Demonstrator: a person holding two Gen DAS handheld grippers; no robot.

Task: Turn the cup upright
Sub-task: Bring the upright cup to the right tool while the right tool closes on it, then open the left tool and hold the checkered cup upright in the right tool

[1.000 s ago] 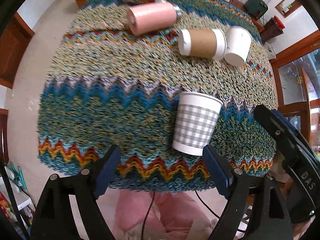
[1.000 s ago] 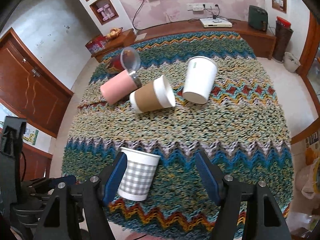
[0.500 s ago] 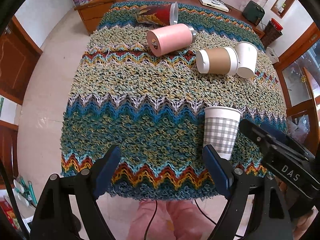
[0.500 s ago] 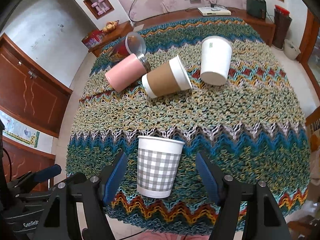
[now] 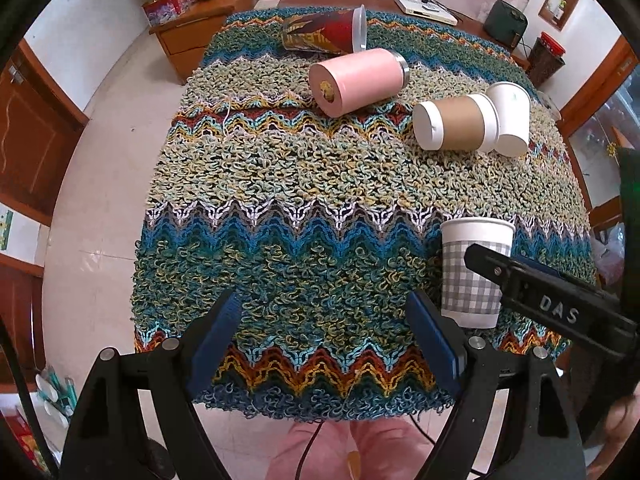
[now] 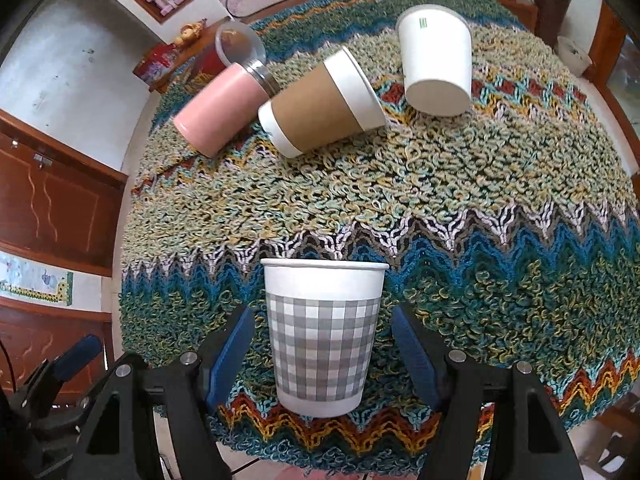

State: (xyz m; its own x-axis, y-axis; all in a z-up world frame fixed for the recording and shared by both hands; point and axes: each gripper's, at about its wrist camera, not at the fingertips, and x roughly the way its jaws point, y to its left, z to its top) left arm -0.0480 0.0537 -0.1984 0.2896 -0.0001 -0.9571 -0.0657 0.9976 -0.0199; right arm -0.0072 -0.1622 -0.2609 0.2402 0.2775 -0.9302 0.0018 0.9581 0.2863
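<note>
A grey-checked paper cup (image 6: 322,332) stands upright near the front edge of the knitted zigzag tablecloth (image 6: 460,184). My right gripper (image 6: 323,344) is open, with a blue pad on each side of the cup and small gaps between pads and cup. In the left wrist view the same cup (image 5: 472,272) stands at the right, partly behind the right gripper's finger (image 5: 540,300). My left gripper (image 5: 324,336) is open and empty over the cloth's front edge, left of the cup.
Further back lie a pink tumbler (image 5: 356,76), a brown-sleeved paper cup (image 5: 456,126), a white paper cup (image 5: 510,118) and a red cup (image 5: 328,32), all on their sides. Wooden cabinets (image 5: 192,36) and tiled floor surround the table.
My right gripper has moved left so the checked cup now sits centred between its pads. The left gripper has drawn back and left, away from the cup.
</note>
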